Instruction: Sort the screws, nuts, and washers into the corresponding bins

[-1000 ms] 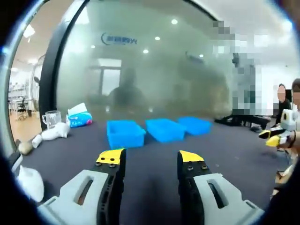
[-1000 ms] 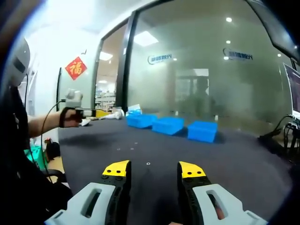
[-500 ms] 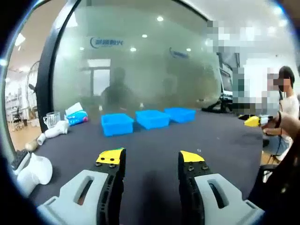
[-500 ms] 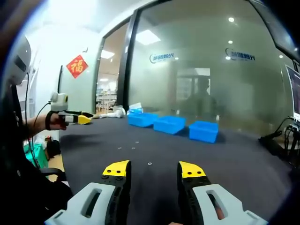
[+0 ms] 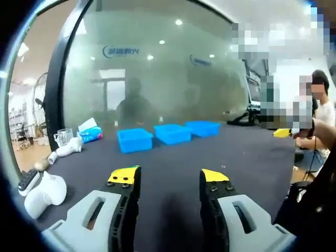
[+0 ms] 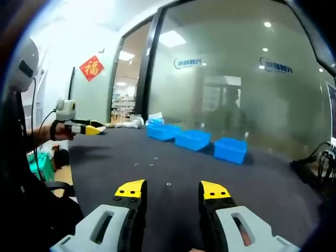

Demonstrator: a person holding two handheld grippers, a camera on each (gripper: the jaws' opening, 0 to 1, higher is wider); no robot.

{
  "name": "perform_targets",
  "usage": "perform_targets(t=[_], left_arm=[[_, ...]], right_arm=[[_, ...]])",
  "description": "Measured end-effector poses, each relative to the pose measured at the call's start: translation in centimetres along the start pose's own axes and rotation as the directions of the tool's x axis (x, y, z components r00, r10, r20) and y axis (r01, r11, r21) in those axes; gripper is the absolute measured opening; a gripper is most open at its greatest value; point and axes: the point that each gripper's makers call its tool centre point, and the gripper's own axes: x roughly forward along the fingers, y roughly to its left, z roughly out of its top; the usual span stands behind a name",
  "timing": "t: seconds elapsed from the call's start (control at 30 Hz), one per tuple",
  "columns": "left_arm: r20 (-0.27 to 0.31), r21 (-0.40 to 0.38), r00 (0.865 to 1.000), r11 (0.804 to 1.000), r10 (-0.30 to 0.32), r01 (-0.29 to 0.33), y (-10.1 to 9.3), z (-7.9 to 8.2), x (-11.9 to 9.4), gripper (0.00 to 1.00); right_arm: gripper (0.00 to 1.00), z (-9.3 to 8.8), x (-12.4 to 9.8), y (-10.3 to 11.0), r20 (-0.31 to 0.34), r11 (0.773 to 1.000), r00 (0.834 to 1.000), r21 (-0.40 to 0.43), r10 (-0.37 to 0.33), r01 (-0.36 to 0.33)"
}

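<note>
Three blue bins (image 5: 135, 139) (image 5: 172, 133) (image 5: 202, 127) stand in a row at the far side of the dark table (image 5: 173, 163). In the right gripper view they are bins (image 6: 163, 131) (image 6: 192, 139) (image 6: 231, 149). Several small metal parts (image 6: 168, 184) (image 6: 136, 165) (image 6: 151, 165) lie scattered on the cloth ahead of my right gripper (image 6: 172, 190), which is open and holds nothing. My left gripper (image 5: 169, 176) is open and hovers over bare cloth. It also shows at the left as the left gripper (image 6: 93, 127), held in a hand. The right gripper (image 5: 283, 133) peeks in at the right edge.
A white handheld object (image 5: 44, 189), a glass mug (image 5: 64, 136) and a tissue pack (image 5: 89, 131) sit along the table's left side. A frosted glass wall (image 5: 157, 79) rises behind the bins. A person (image 5: 320, 115) sits at the right edge.
The left view swung round in the first half second and now holds nearly still. The right view tilted slightly. Both grippers stay open and nothing on the table moved.
</note>
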Motion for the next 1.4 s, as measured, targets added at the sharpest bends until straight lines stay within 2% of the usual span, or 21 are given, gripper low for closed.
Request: perform_targets(t=[0.1, 0.27, 0.4, 0.53, 0.6, 0.77, 0.87, 1.0, 1.17, 1.4], left_arm=[[-0.007, -0.021, 1.0, 0.999, -0.028, 0.028, -0.6, 0.0, -0.1, 0.43], [-0.02, -0.006, 0.998, 0.998, -0.067, 0.067, -1.6, 0.0, -0.4, 0.43], [-0.033, -0.003, 0.996, 0.997, -0.078, 0.078, -1.9, -0.1, -0.5, 0.43], [-0.043, -0.008, 0.996, 0.997, -0.083, 0.082, -2.0, -0.4, -0.7, 0.43], [-0.045, -0.003, 0.995, 0.996, -0.084, 0.084, -2.1, -0.4, -0.8, 0.43], [-0.048, -0.004, 0.995, 0.996, -0.087, 0.086, -2.1, -0.4, -1.1, 0.42], [-0.06, -0.003, 0.994, 0.996, -0.089, 0.089, -1.9, -0.5, -1.3, 0.42], [-0.064, -0.008, 0.993, 0.995, -0.099, 0.098, -1.7, -0.5, -1.6, 0.42], [-0.073, -0.011, 0.991, 0.994, -0.11, 0.11, -1.6, -0.6, -1.7, 0.42], [-0.114, 0.015, 0.977, 0.983, -0.179, 0.182, -2.9, -1.3, -1.9, 0.42]], right_arm=[[0.36, 0.0, 0.1, 0.2, -0.039, 0.999, 0.999, -0.047, 0.02, -0.021], [0.36, 0.0, 0.4, 0.4, -0.088, 0.993, 0.994, -0.09, 0.065, -0.072], [0.36, 0.0, 0.9, 0.6, -0.133, 0.984, 0.985, -0.121, 0.114, -0.13], [0.36, -0.3, 1.6, 0.6, -0.181, 0.97, 0.967, -0.13, 0.179, -0.203], [0.36, -0.6, 1.9, 0.7, -0.217, 0.959, 0.951, -0.135, 0.218, -0.251], [0.34, -0.7, 3.0, 0.3, -0.269, 0.939, 0.925, -0.142, 0.269, -0.314], [0.34, -0.9, 3.5, 0.3, -0.308, 0.92, 0.903, -0.154, 0.301, -0.36], [0.34, -1.4, 4.0, 0.9, -0.377, 0.877, 0.855, -0.181, 0.357, -0.446], [0.33, -1.5, 4.9, 1.1, -0.424, 0.853, 0.827, -0.199, 0.369, -0.483], [0.33, -1.9, 5.8, 1.3, -0.494, 0.815, 0.779, -0.212, 0.387, -0.54]])
